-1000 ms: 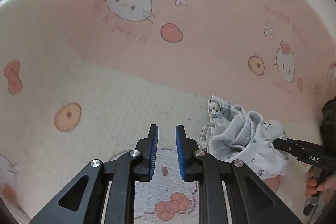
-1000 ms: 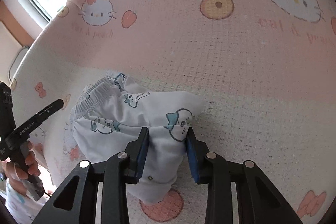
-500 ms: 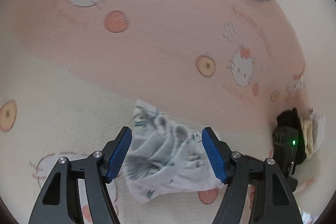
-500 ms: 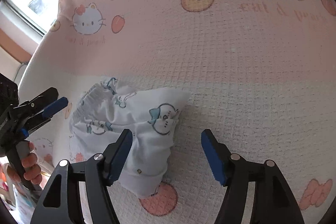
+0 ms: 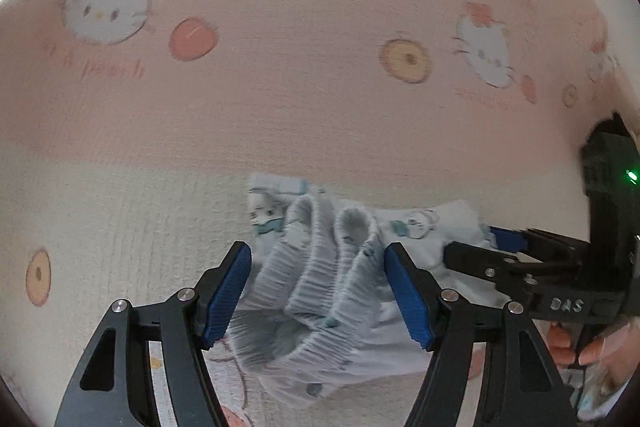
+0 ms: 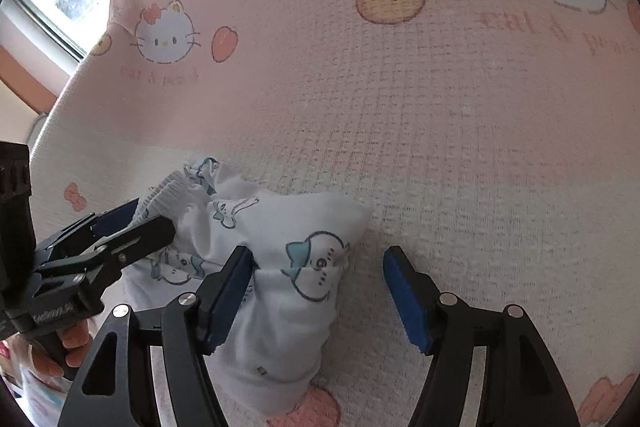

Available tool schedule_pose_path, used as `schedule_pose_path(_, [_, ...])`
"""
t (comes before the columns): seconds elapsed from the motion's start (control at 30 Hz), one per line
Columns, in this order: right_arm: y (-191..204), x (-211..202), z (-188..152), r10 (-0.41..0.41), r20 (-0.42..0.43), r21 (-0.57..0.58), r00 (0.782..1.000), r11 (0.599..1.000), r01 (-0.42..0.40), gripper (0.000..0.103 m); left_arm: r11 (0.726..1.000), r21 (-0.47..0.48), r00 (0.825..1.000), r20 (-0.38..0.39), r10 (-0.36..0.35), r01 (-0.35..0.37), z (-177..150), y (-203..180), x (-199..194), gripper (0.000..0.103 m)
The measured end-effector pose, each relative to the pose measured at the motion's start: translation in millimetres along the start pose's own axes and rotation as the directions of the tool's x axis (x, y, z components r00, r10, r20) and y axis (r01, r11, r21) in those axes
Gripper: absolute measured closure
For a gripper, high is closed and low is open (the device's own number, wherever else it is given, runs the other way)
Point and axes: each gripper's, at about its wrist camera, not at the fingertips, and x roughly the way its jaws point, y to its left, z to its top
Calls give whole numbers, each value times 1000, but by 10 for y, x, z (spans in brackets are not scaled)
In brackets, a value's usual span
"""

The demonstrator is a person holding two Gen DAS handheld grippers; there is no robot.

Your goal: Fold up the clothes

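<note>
Claws, two: left claw (image 5: 318, 293), right claw (image 6: 318, 297); one crumpled garment (image 6: 280, 267).

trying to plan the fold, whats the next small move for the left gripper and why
Probably close the left gripper on the waistband. Its jaws have just been closing and now straddle the bunched elastic without pressing it. The right gripper is open, so nothing holds the garment yet.

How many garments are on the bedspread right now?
1: the white printed garment, crumpled near the front edge between both sets of jaws. Others may lie outside these views.
</note>
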Motion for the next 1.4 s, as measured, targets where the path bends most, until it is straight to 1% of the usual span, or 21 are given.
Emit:
schedule_pose_path(0.03, [11, -2, -3, -8, 11, -1, 1000, 1000, 8, 36, 1000, 2, 1000, -5, 2, -2, -24, 17, 24, 59])
schedule_pose_path(0.07, [22, -2, -7, -10, 26, 6, 1000, 1000, 10, 37, 1000, 12, 1000, -8, 9, -9, -20, 17, 49, 62])
schedule_pose_path(0.1, [32, -3, -10, -11, 42, 14, 999, 1000, 11, 51, 1000, 21, 1000, -1, 14, -14, -23, 13, 57, 62])
schedule_pose_path(0.17, [67, 25, -16, -15, 41, 20, 999, 1000, 14, 67, 999, 27, 999, 22, 34, -35, -46, 2, 57, 62])
schedule_pose_path(0.27, [152, 52, -29, -62, 45, -13, 997, 998, 62, 69, 997, 7, 997, 29, 70, -70, -91, 32, 88, 62])
schedule_pose_path(0.37, [192, 84, -39, -93, 37, -40, 995, 995, 94, 69, 993, 25, 991, 65, 118, -119, -176, -11, 106, 60])
schedule_pose_path(0.47, [128, 78, -27, -54, 26, 2, 998, 999, 54, 61, 988, 33, 985, 79, 151, -154, -211, -35, 96, 59])
schedule_pose_path(0.53, [64, 70, -37, -26, 9, 32, 1000, 999, 25, 54, 994, -15, 991, 79, 111, -110, -164, 33, 75, 60])
schedule_pose_path(0.6, [-14, 39, -54, 25, -2, 72, 1000, 997, -25, 45, 991, -133, 997, 78, -14, 24, -143, 238, 5, 60])
schedule_pose_path(0.63, [-64, 7, -75, 52, -5, 95, 999, 994, -51, 44, 977, -190, 993, 82, -79, 93, -140, 334, -40, 58])
schedule_pose_path(0.67, [-99, -14, -89, 69, -11, 114, 998, 991, -67, 41, 955, -248, 985, 99, -144, 165, -152, 438, -97, 54])
schedule_pose_path(0.7, [-135, -34, -110, 88, -16, 134, 996, 987, -85, 40, 922, -305, 970, 128, -209, 239, -180, 550, -167, 49])
schedule_pose_path(0.73, [-171, -53, -132, 107, -21, 154, 994, 983, -103, 40, 891, -352, 957, 157, -244, 285, -209, 646, -236, 39])
schedule_pose_path(0.77, [-190, -65, -154, 114, -20, 168, 993, 980, -109, 40, 874, -382, 952, 180, -249, 301, -235, 713, -294, 32])
schedule_pose_path(0.83, [-225, -86, -199, 125, -16, 195, 992, 973, -120, 40, 847, -421, 942, 219, -252, 325, -278, 822, -391, 27])
schedule_pose_path(0.9, [-261, -97, -238, 138, -13, 223, 990, 966, -132, 39, 833, -433, 937, 212, -278, 345, -311, 858, -411, 27])
schedule_pose_path(1.0, [-256, -105, -271, 146, -9, 246, 989, 959, -139, 34, 839, -435, 944, 145, -295, 329, -331, 816, -286, 27])
schedule_pose_path(1.07, [-249, -118, -288, 149, -6, 253, 989, 957, -143, 31, 839, -435, 945, 125, -302, 326, -391, 771, -244, 27])
schedule_pose_path(1.2, [-208, -79, -284, 165, -13, 248, 986, 956, -157, 31, 848, -431, 951, 98, -294, 307, -560, 668, -250, 27])
schedule_pose_path(1.37, [-124, -35, -276, 169, -34, 228, 985, 961, -157, 31, 824, -482, 951, 72, -302, 298, -685, 747, -269, 27])
schedule_pose_path(1.4, [-112, -27, -273, 177, -39, 230, 983, 959, -163, 31, 826, -482, 953, 73, -294, 292, -691, 766, -287, 27])
